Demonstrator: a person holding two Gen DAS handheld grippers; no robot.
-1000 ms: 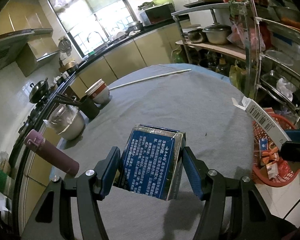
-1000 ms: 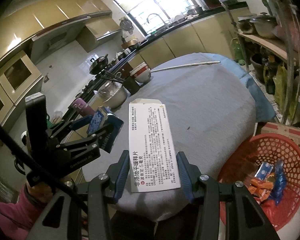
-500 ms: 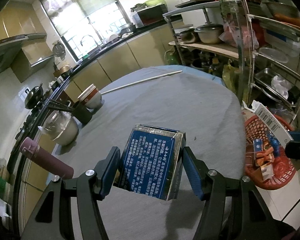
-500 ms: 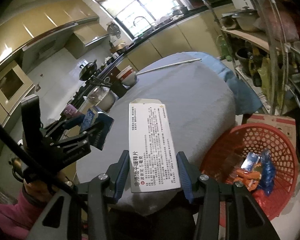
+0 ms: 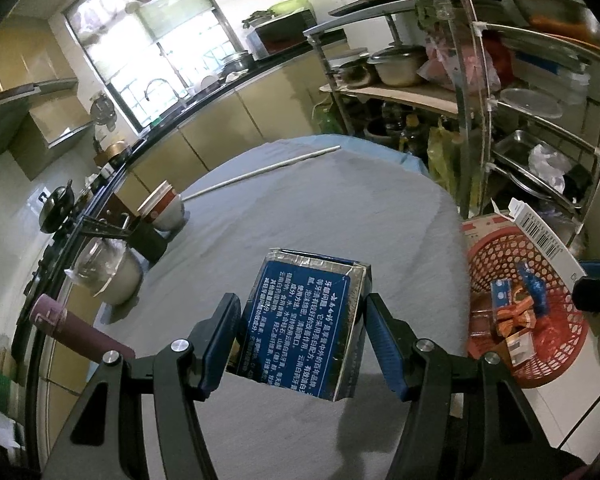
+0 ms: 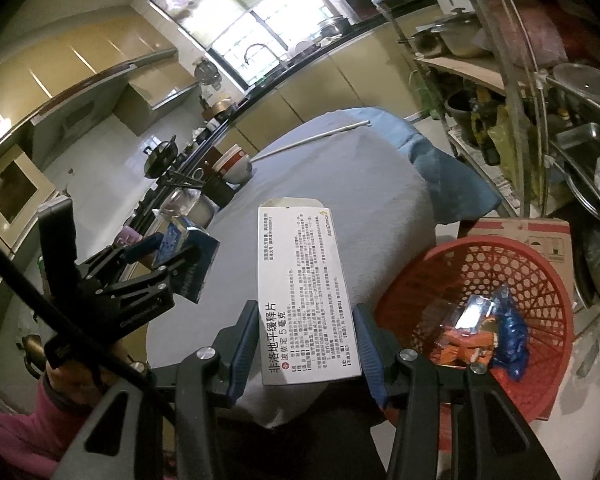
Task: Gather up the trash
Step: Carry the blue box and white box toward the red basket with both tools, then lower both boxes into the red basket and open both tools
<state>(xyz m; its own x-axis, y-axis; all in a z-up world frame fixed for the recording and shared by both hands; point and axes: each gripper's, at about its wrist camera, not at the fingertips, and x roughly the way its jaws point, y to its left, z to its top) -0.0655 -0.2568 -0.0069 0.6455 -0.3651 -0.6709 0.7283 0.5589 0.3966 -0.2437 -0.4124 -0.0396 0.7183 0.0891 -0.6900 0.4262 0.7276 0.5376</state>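
Observation:
My left gripper point(image 5: 304, 340) is shut on a dark blue box point(image 5: 304, 320) with white print, held above the grey-covered table point(image 5: 320, 208). My right gripper point(image 6: 306, 340) is shut on a flat white medicine box point(image 6: 300, 288), which hangs over the table's near edge. To its right on the floor stands a red plastic basket point(image 6: 500, 264) with several blue and orange wrappers point(image 6: 480, 336) in it. The same basket point(image 5: 492, 248) shows at the right of the left wrist view, with the white box's barcode end point(image 5: 540, 236) over it. The left gripper point(image 6: 176, 256) and its blue box point(image 6: 196, 256) appear left of the white box.
On the table's far left stand stacked bowls point(image 5: 164, 208), a glass-lidded pot point(image 5: 108, 276), a black holder point(image 5: 148, 236) and a maroon flask point(image 5: 80, 332). A long white rod point(image 5: 260, 172) lies across the back. Metal shelves point(image 5: 520, 120) and a cardboard box point(image 6: 540, 236) flank the basket.
Both grippers have drifted rightward toward the basket, keeping hold of their boxes. The basket now shows more fully in both views and the table has slid left.

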